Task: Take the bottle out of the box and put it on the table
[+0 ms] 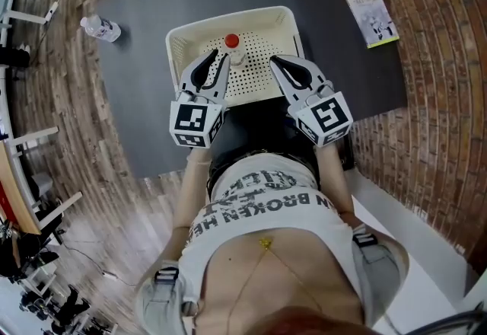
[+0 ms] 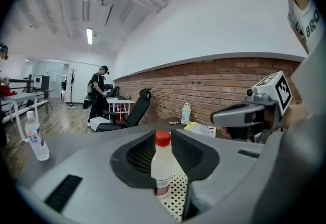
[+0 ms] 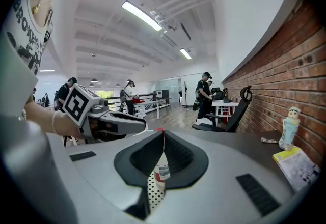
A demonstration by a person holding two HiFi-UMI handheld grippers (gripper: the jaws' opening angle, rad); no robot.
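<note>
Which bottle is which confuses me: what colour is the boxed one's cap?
The cap is red, clearest in the left gripper view.

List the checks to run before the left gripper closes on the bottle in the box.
1. Bottle upright in the box: ok.
2. Left gripper jaws apart, bottle showing in the gap: ok.
3. Bottle far enough in between the pads: cannot tell.
4. Right gripper shut and apart from the bottle: ok.
5. Bare table beside the box for setting down: ok.

"BROKEN", apparently, on shirt (image 1: 262, 202)
</note>
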